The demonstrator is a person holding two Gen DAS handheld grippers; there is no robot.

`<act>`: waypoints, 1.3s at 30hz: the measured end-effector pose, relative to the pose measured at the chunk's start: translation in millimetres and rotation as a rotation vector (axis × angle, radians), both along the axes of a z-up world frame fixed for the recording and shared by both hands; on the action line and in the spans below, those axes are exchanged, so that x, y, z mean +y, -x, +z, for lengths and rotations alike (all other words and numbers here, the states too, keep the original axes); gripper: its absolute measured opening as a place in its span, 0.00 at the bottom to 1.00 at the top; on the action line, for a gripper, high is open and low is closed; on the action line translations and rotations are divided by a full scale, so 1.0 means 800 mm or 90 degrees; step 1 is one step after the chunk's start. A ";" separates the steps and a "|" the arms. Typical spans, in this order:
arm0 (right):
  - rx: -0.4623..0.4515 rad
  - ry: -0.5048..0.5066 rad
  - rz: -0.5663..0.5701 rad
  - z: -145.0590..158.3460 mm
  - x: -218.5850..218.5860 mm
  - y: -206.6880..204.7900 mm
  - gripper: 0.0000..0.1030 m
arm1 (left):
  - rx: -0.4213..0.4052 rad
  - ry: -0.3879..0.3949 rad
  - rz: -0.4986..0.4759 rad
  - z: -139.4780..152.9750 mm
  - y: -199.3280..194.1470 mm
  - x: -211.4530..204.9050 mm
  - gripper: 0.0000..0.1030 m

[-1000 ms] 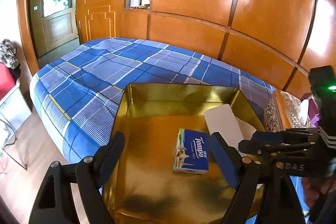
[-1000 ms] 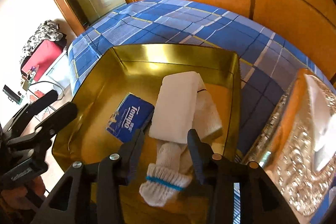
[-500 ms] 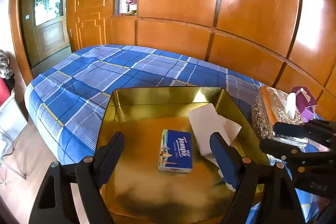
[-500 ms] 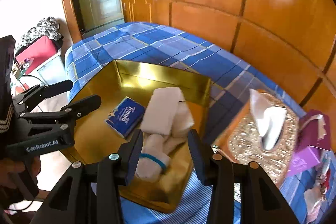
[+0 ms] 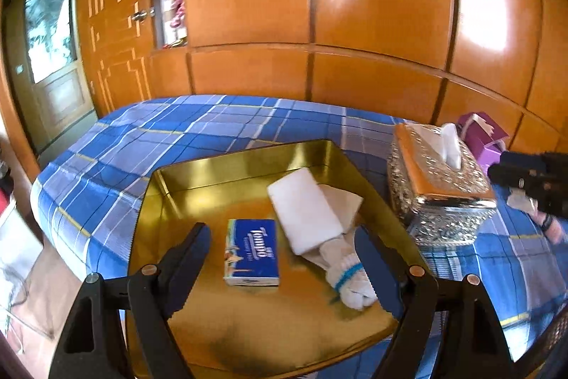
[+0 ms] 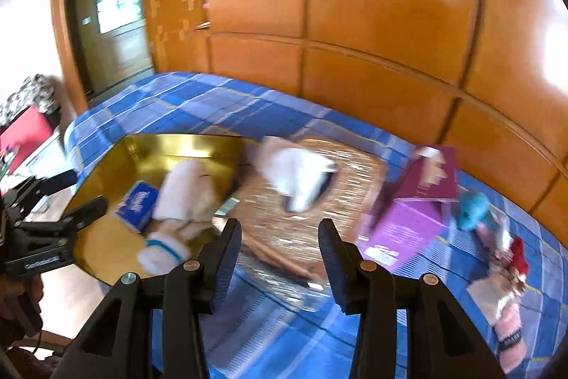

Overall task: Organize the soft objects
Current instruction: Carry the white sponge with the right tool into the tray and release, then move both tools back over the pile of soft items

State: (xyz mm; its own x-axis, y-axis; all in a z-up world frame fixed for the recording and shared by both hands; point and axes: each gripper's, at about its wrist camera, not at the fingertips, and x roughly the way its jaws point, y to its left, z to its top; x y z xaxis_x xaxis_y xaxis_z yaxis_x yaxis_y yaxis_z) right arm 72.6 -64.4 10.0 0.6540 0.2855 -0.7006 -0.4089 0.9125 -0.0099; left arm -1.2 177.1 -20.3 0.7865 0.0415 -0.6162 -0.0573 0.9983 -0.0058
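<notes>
With a white sponge block (image 5: 305, 210), a white glove (image 5: 346, 267) and a blue tissue pack (image 5: 252, 251) already lying in the gold tray (image 5: 227, 336) on the bed (image 5: 149, 137), the step in hand looks like fetching the next soft thing from the pile to the right of the ornate tissue box (image 6: 301, 201). To do it well, the right hand-held gripper (image 6: 280, 258) should pass clear over that box and the purple carton (image 6: 411, 212), settle on one soft item such as the teal toy (image 6: 472, 206) or the pink piece at the bed's near edge, and pinch it at its bulk, not a loose end, so it does not droop or snag on the way back. That view is blurred, so what the pile holds is hard to tell. The right hand-held gripper stands partly open and empty above the tissue box, touching nothing. The left hand-held gripper (image 5: 280, 258) hangs wide open over the tray, the tissue pack between its fingers' lines but ungripped.
</notes>
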 end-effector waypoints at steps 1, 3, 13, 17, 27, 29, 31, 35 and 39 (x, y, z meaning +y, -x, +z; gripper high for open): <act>-0.001 0.000 -0.011 0.000 -0.009 -0.001 0.44 | -0.001 -0.005 -0.006 0.000 0.001 -0.005 0.81; -0.001 -0.001 -0.040 0.000 -0.032 -0.004 0.44 | -0.004 -0.013 -0.020 0.002 0.003 -0.015 0.81; 0.000 -0.010 -0.183 -0.003 -0.142 -0.018 0.44 | -0.011 -0.056 -0.074 0.008 0.012 -0.058 0.81; -0.001 -0.013 -0.225 -0.004 -0.175 -0.021 0.44 | -0.011 -0.072 -0.092 0.010 0.015 -0.073 0.81; -0.011 -0.045 -0.360 -0.006 -0.277 -0.030 0.44 | -0.011 -0.108 -0.142 0.015 0.016 -0.114 0.81; -0.022 -0.045 -0.400 -0.005 -0.301 -0.033 0.44 | -0.010 -0.112 -0.155 0.016 0.015 -0.124 0.81; -0.034 -0.037 -0.448 -0.006 -0.326 -0.037 0.44 | -0.010 -0.116 -0.167 0.018 0.014 -0.132 0.81; -0.047 -0.032 -0.554 -0.020 -0.381 -0.040 0.44 | -0.014 -0.124 -0.205 0.025 0.012 -0.158 0.81; -0.009 -0.089 -0.634 -0.043 -0.428 -0.032 0.44 | -0.013 -0.125 -0.246 0.032 0.007 -0.190 0.81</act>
